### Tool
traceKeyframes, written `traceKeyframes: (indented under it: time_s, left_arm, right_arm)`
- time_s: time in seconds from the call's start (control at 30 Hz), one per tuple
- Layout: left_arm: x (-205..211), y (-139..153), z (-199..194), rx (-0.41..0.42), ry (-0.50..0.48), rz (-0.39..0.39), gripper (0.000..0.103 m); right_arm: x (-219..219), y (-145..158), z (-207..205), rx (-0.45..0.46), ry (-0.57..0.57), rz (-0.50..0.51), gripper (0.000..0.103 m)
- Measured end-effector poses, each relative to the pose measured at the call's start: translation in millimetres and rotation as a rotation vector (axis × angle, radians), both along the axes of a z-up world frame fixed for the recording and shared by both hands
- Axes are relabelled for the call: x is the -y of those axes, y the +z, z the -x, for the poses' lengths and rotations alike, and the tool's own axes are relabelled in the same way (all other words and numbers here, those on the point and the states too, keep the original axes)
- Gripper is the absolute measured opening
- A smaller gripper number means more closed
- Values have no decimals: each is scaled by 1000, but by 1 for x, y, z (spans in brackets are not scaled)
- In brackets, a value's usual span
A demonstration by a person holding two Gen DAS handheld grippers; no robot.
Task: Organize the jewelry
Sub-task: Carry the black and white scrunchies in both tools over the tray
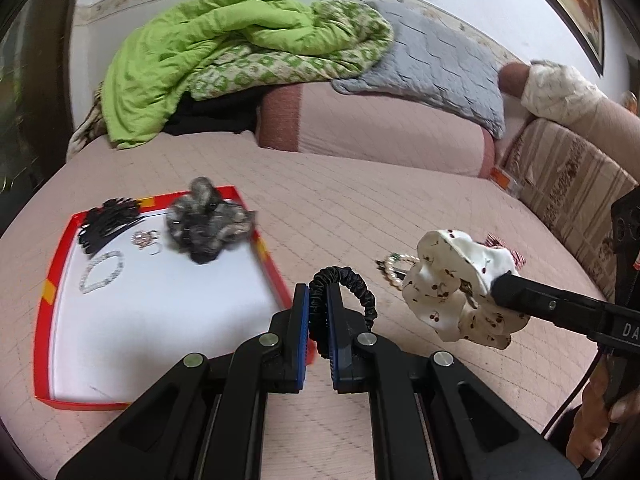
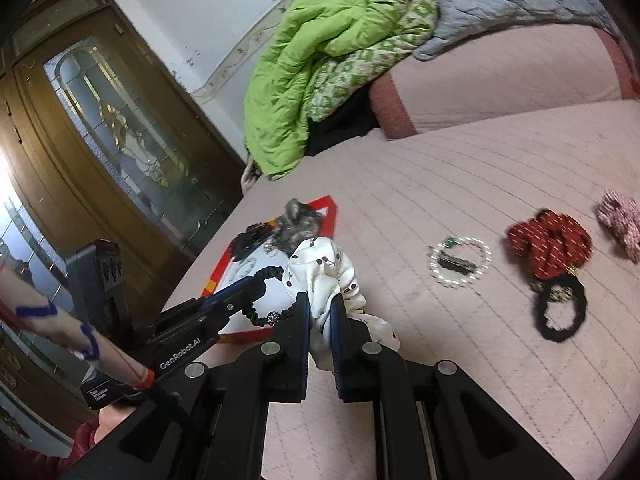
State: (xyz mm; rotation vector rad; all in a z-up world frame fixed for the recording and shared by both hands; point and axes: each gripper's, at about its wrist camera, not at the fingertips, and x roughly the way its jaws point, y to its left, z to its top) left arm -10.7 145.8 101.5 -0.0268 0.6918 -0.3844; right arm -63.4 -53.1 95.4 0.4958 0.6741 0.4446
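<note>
My left gripper [image 1: 318,292] is shut on a thin black hair tie [image 1: 356,284] and holds it above the bed beside the red-rimmed white tray [image 1: 264,252]. It also shows in the right wrist view [image 2: 256,286]. My right gripper [image 2: 320,300] is shut on a white cherry-print scrunchie [image 2: 320,276], held in the air; the scrunchie also shows in the left wrist view [image 1: 456,280]. The tray holds a grey scrunchie [image 1: 208,220], black hair clips [image 1: 106,220], a bead bracelet [image 1: 102,272] and small earrings [image 1: 144,238].
On the pink quilted bed [image 2: 460,184] lie a pearl bracelet with a clip [image 2: 460,262], a red scrunchie [image 2: 550,242], a black hair tie [image 2: 560,312] and a pink scrunchie [image 2: 620,224]. A green blanket [image 1: 224,52] and grey pillow [image 1: 436,68] sit behind. A wooden door [image 2: 100,128] stands left.
</note>
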Motion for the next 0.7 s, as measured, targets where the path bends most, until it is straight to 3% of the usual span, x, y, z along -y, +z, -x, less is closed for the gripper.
traceKeyframes:
  time_s: [0.37,0.7]
  left_arm:
    - [-69,3,-18,-17,140,51,8]
    - [-126,-12,-46,-96,258,88,8]
  right_arm:
    - [-53,21,-24,28,82,34,11]
    - [-97,19,-51,8,145,83,11]
